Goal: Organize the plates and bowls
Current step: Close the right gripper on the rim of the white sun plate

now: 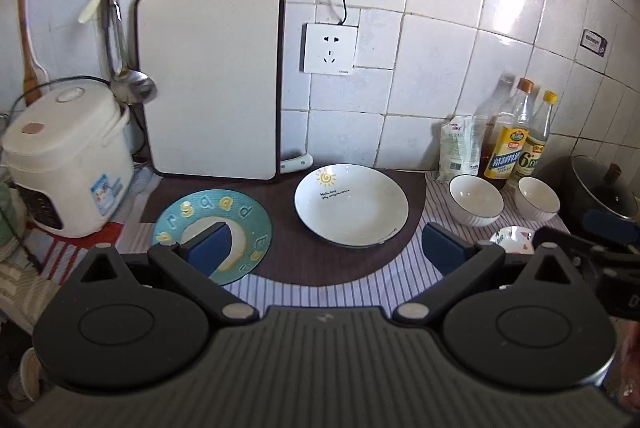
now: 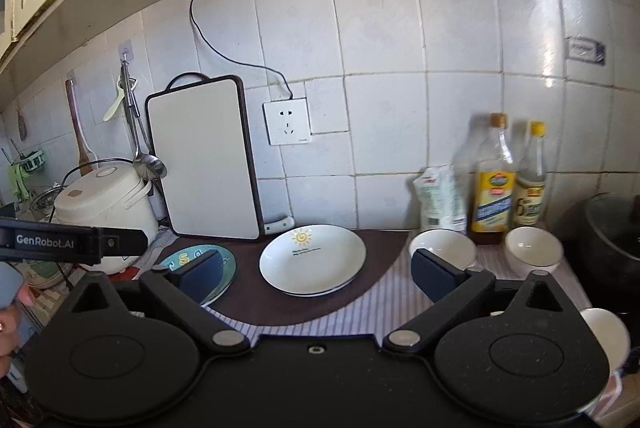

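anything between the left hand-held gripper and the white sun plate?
Nothing visible. The left hand-held gripper is open and hangs short of the white sun plate, with only bare brown mat between them. The teal letter plate lies off to the left, apart from the white one.

Bare striped cloth (image 1: 320, 288) in front; bottles (image 1: 516, 136) behind bowls (image 1: 476, 204).
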The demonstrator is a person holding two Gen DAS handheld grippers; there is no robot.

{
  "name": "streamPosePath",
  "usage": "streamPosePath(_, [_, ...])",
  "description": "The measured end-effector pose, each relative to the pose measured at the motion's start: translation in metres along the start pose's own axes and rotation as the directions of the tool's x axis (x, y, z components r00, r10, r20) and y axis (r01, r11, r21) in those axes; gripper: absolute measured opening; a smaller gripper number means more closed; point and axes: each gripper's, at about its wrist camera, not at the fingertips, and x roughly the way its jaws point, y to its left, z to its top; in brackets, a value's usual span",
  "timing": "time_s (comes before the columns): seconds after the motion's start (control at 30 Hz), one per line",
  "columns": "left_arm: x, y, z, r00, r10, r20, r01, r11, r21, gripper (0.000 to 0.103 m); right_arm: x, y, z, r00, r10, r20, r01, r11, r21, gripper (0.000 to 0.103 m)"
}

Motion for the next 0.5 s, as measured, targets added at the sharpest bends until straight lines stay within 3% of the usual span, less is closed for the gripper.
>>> streamPosePath(0.2, [0.08, 0.01, -0.006, 0.999, 0.013, -0.045, -0.015, 0.999, -0.038, 0.099, 0.079, -0.021, -0.02, 0.998, 0.036, -0.041, -0.031, 0.994, 0.104, 0.096])
streamPosePath(0.3, [0.123, 0.017, -0.015, 0.996, -0.031, -0.081, 0.022, 0.994, -0.103, 0.091, 0.118, -0.03, -0.038, 0.996, 0.042, -0.081, -0.03, 0.989, 0.146, 0.09])
streamPosePath(0.37, [0.142, 0.016, -0.021, 0.995, -0.084, -0.059, 0.076, 0.989, -0.126, 0.09, 0.143, -0.036, -0.05, 0.993, 0.043, -0.111, -0.022, 0.984, 0.178, 0.088])
streamPosePath(0.5, [0.171, 0.005, -0.023, 0.996, -0.077, -0.042, 0.073, 0.993, -0.089, 0.09, 0.181, -0.043, -0.067, 0.989, 0.074, -0.129, -0.045, 0.977, 0.209, 0.088])
